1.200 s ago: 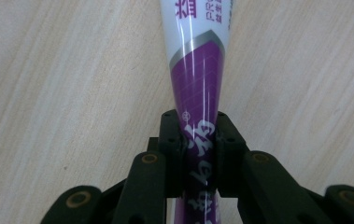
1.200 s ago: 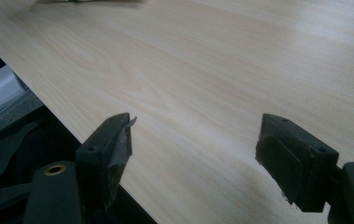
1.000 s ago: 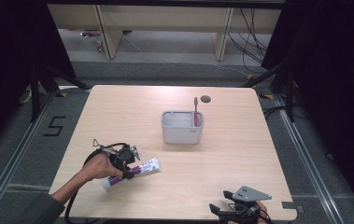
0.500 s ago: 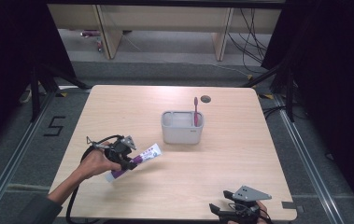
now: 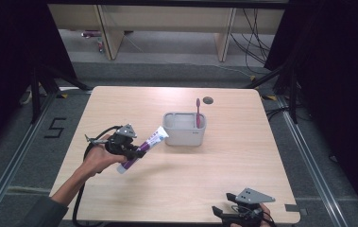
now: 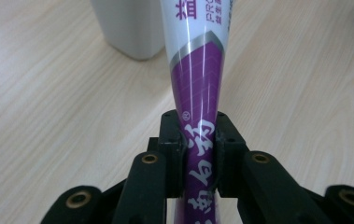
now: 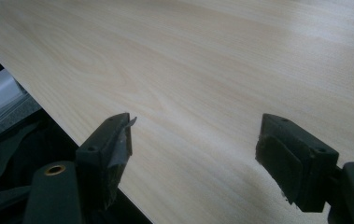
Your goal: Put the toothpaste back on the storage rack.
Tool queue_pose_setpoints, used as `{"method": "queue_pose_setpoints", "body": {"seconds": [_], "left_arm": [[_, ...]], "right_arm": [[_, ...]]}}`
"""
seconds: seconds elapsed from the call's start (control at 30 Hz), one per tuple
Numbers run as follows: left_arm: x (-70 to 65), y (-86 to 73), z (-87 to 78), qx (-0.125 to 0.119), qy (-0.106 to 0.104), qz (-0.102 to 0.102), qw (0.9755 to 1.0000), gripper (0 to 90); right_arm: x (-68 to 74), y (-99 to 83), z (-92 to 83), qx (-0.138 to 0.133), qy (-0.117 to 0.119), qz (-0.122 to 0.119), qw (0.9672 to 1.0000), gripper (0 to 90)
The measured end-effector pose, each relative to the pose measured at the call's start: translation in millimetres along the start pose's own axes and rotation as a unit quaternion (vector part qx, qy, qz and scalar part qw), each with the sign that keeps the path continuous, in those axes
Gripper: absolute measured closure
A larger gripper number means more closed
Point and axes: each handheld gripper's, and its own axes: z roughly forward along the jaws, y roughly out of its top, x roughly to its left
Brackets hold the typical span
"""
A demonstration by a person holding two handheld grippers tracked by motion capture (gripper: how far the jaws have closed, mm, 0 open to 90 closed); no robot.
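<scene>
My left gripper (image 5: 134,152) is shut on a purple and white toothpaste tube (image 5: 143,148), held above the table with its white cap end pointing up toward the grey holder (image 5: 184,133). In the left gripper view the tube (image 6: 198,88) is pinched between both pads (image 6: 174,140), and the holder (image 6: 130,28) stands just beyond it. A pink toothbrush (image 5: 198,112) stands upright in the holder's right side. My right gripper (image 5: 231,213) rests at the table's near edge, at the right. Its jaws stand wide apart over bare wood (image 7: 193,140).
The wooden table (image 5: 242,156) has a dark round cable hole (image 5: 208,100) behind the holder. Black frame posts and floor rails flank the table. A cable loops from the left gripper over the near left edge.
The left gripper has lifted the toothpaste tube off the table and carried it up and toward the holder, with the cap end tilting higher. The right gripper has stayed put.
</scene>
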Motion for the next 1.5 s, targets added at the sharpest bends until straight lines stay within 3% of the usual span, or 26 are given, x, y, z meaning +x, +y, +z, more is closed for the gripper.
{"method": "queue_pose_setpoints", "body": {"seconds": [0.03, 0.1, 0.13, 0.23, 0.43, 0.8, 1.03, 1.07, 1.17, 1.27, 1.3, 1.5], "left_arm": [[-3.5, 3.1, -0.3, -0.027, 0.009, -0.009, 0.9996, 76.6], [-3.7, 4.9, -0.9, -0.03, 0.005, -0.011, 0.9995, 76.6], [-6.0, 7.6, -0.9, -0.048, 0.008, -0.019, 0.9986, 76.5], [-6.5, 11.3, -2.1, -0.072, 0.009, -0.029, 0.9969, 76.6], [-7.0, 18.3, -4.0, -0.1, 0.011, -0.038, 0.9942, 76.5], [-8.0, 35.1, -11.3, -0.136, 0.02, -0.043, 0.9896, 76.6], [-6.9, 41.8, -13.0, -0.141, 0.02, -0.045, 0.9888, 76.6], [-6.9, 41.8, -13.0, -0.141, 0.02, -0.045, 0.9888, 76.6], [-8.0, 46.2, -13.3, -0.15, 0.023, -0.05, 0.9872, 76.6], [-7.0, 50.3, -12.7, -0.155, 0.015, -0.052, 0.9864, 76.6], [-7.2, 51.8, -12.5, -0.159, 0.023, -0.051, 0.9857, 76.6], [-7.6, 62.1, -13.3, -0.169, 0.027, -0.052, 0.9838, 76.6]], "right_arm": [[-0.2, 0.0, 0.1, 0.001, -0.001, 0.0, 1.0, 26.9], [-0.3, 0.0, 0.1, 0.001, -0.001, -0.001, 1.0, 26.9], [-0.5, 0.0, -0.2, 0.0, -0.002, -0.002, 1.0, 26.9], [-0.7, 0.5, -1.0, 0.003, -0.002, -0.004, 1.0, 26.9], [-0.3, 0.2, 0.0, -0.001, 0.0, -0.002, 1.0, 26.9], [-6.0, 0.8, 0.9, -0.002, 0.004, -0.001, 1.0, 26.9], [-5.5, 0.7, 1.0, -0.005, -0.006, -0.011, 0.9999, 26.9], [-3.5, 0.5, 0.0, 0.001, -0.003, 0.004, 1.0, 26.9], [-5.5, 1.0, 0.3, -0.004, -0.007, -0.007, 0.9999, 26.9], [-6.4, 0.6, 1.5, -0.006, 0.003, -0.004, 1.0, 26.9], [-6.3, 0.6, 1.2, -0.003, 0.005, -0.004, 1.0, 26.9], [-5.7, 0.5, 1.6, -0.007, -0.002, -0.001, 1.0, 26.9]]}}
